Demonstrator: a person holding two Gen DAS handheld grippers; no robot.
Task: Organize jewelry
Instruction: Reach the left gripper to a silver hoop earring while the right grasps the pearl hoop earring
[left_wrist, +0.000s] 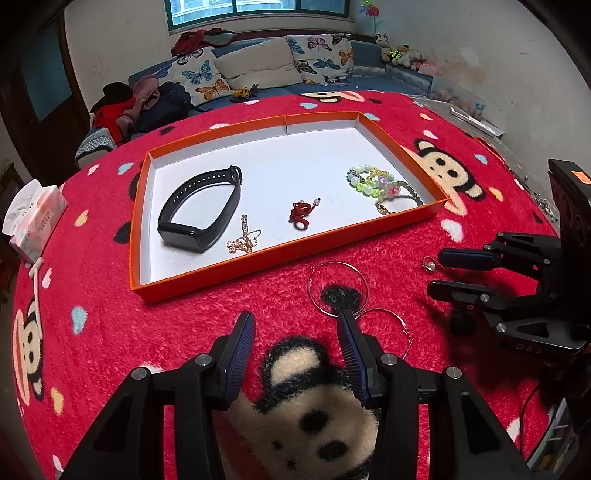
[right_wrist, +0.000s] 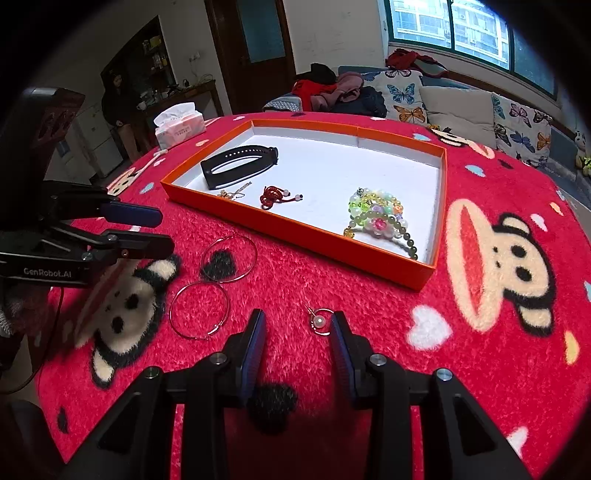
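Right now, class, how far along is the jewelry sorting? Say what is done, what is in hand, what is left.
Done: the orange tray holds the black band, gold chain, red knot charm and beaded bracelets. In hand: nothing; the left gripper and right gripper are open. Left: two hoop earrings and the pearl ring on the red cloth.

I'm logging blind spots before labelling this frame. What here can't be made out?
- Left wrist view: lower hoop, near side hidden behind a finger of the left gripper.
- Right wrist view: pearl ring, its right edge behind a finger of the right gripper.
- Both views: gold chain, too small and tangled to show its clasp.
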